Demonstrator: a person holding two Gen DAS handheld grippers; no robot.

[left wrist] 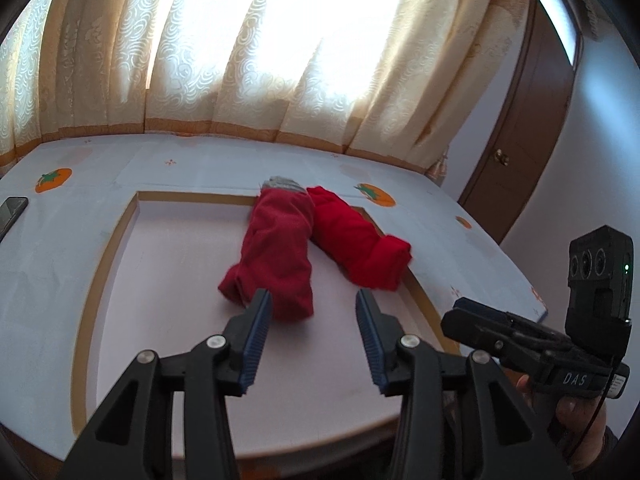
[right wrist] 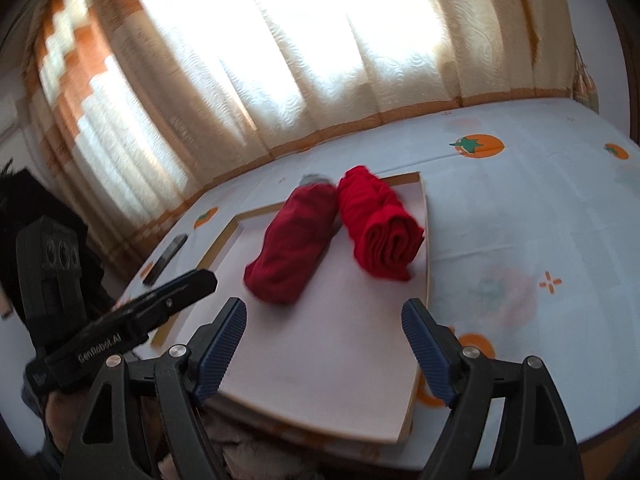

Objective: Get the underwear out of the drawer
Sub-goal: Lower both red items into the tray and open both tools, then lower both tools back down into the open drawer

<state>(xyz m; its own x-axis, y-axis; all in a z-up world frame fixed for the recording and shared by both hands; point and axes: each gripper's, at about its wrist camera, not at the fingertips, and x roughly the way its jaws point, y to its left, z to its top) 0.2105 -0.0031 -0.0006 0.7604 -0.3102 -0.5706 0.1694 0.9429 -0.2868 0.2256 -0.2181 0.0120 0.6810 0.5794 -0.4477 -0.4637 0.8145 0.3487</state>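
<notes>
Two rolled pieces of underwear lie in the shallow open drawer (left wrist: 108, 248) (right wrist: 424, 240). The dark red roll with a grey waistband (left wrist: 276, 248) (right wrist: 296, 240) is on the left. The bright red roll (left wrist: 360, 236) (right wrist: 380, 224) leans on the drawer's right wall. My left gripper (left wrist: 314, 300) is open and empty, its left fingertip just in front of the dark red roll's near end. My right gripper (right wrist: 324, 312) is open and empty, short of both rolls. Each gripper shows in the other's view, the right (left wrist: 520, 336) and the left (right wrist: 160, 308).
The drawer sits on a pale cloth with orange fruit prints (left wrist: 54, 180) (right wrist: 478, 146). A dark phone (left wrist: 12, 212) (right wrist: 166, 258) lies left of the drawer. Cream curtains (left wrist: 240, 60) hang behind. A brown door (left wrist: 532, 120) stands at the right.
</notes>
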